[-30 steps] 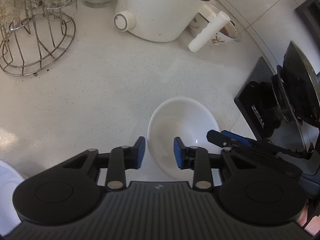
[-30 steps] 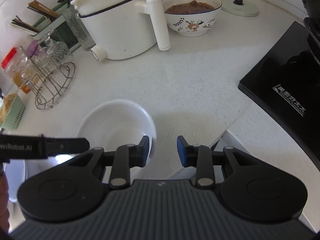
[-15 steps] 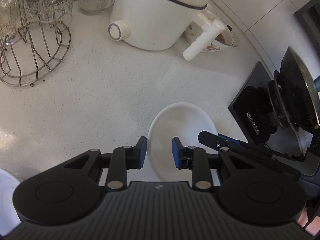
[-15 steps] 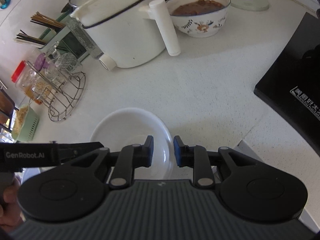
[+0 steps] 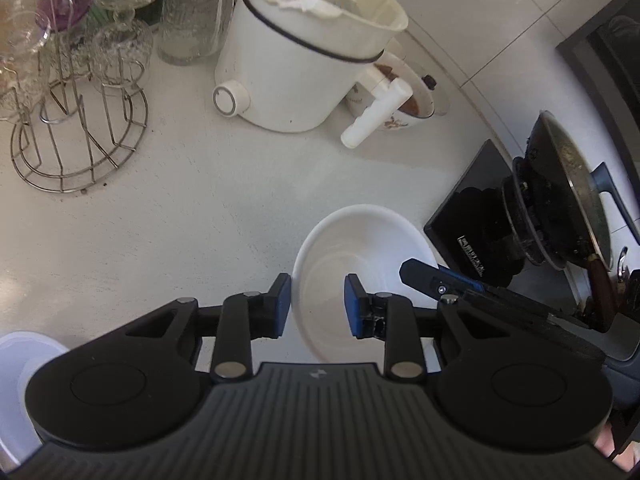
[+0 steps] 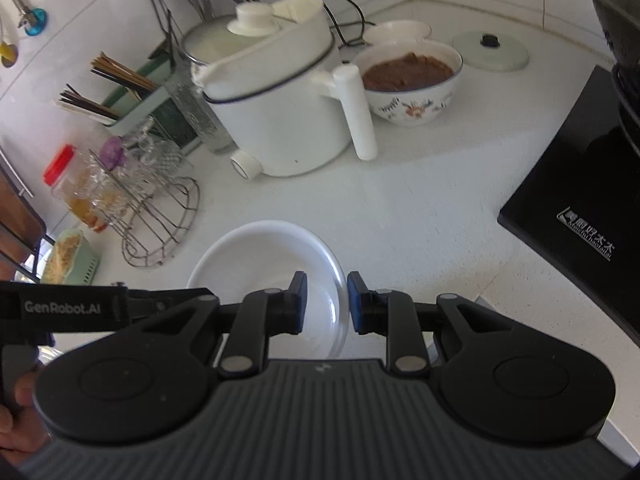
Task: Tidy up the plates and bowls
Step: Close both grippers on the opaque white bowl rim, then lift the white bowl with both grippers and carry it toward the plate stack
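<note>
The white bowl (image 5: 360,264) sat on the tabletop (image 5: 200,208), near the black cooktop (image 6: 580,184). Both grippers flanked it: the left gripper (image 5: 316,306) stood with jaws apart astride its left rim, and the right gripper (image 6: 327,303) with jaws apart astride its right rim (neither pressed the rim). The step in hand looked like grasping the bowl; next, one pair of jaws would need to pinch the rim squarely before lifting.

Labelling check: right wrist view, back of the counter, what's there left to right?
Red-lidded clear jar → wire glass rack → white electric cooking pot → floral bowl of brown food → pale green lid → black induction cooktop.
</note>
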A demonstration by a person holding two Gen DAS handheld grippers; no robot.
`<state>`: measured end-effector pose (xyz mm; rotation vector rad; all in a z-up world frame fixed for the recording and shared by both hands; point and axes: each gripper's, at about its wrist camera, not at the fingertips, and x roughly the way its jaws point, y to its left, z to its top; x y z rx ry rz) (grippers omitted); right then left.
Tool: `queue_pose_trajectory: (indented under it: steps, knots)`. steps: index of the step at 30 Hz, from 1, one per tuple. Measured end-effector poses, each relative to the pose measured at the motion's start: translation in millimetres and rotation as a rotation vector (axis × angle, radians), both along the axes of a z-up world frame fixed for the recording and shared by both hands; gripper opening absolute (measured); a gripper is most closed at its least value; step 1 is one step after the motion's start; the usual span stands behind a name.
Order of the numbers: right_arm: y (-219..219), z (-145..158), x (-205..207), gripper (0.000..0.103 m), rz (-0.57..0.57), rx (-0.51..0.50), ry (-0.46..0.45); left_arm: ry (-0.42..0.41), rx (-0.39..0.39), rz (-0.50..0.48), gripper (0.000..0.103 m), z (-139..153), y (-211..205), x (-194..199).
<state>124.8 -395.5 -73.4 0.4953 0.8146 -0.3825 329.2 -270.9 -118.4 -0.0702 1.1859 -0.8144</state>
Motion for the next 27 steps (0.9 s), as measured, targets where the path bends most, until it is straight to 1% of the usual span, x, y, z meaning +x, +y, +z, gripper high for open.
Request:
queue_pose_trajectory:
  steps: [7,13,18,27]
  knots:
    - [15.6,19.0,-4.4,0.025,-0.014,0.006,-0.046,-0.018,-0.016,0.01,0.032,17.0,19.7,-3.2]
    - [35.3,30.8,-7.1,0.026,-0.01,0.002,-0.071,-0.029,-0.028,0.029,0.033,30.0,44.7,-8.4]
    - [55.0,38.9,-6.7,0.026,0.015,-0.002,-0.09,-0.047,-0.018,0.05,0.033,38.7,67.8,-13.8]
    - [89.6,47.9,4.0,0.026,0.098,0.0,-0.114,-0.081,-0.027,0.146,0.033,54.2,114.1,-18.3]
